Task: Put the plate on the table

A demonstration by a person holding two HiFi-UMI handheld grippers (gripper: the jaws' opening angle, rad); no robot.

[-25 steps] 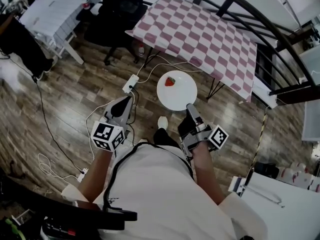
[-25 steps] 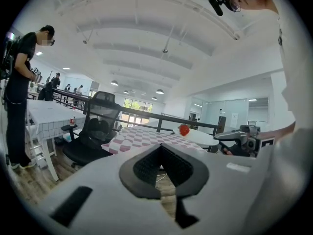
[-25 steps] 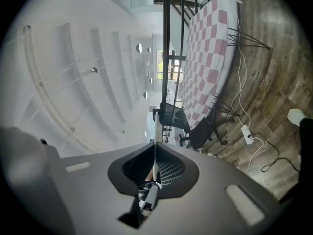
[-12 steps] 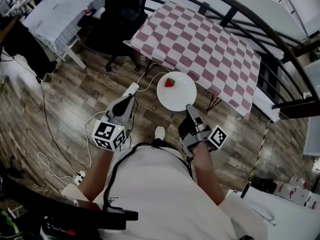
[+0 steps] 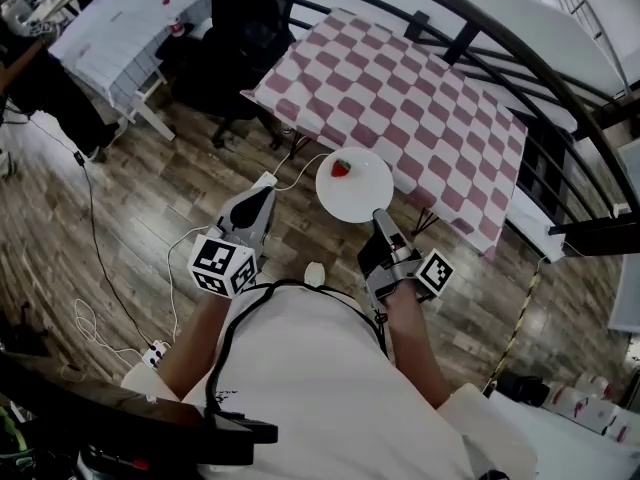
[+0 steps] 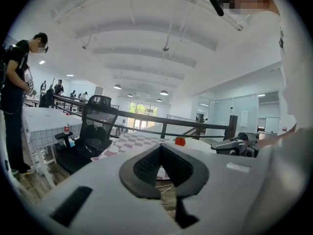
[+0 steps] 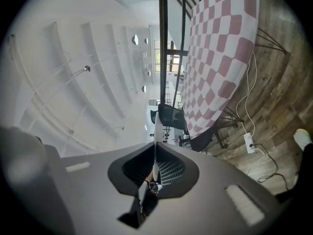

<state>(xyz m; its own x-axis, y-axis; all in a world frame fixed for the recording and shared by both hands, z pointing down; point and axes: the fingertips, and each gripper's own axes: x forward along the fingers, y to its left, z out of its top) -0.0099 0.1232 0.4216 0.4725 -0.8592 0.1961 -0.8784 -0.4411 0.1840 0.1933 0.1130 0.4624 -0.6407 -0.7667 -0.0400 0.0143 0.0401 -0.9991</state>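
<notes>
We hold the plate (image 5: 358, 190) in the air by its near rim, right gripper (image 5: 379, 216) pinched narrow on it, just short of the table (image 5: 420, 98). A strawberry (image 5: 342, 168) sits on it; any tilt could roll it off, or the thin edge grip could slip. Left gripper (image 5: 252, 211) is closed and empty.
</notes>
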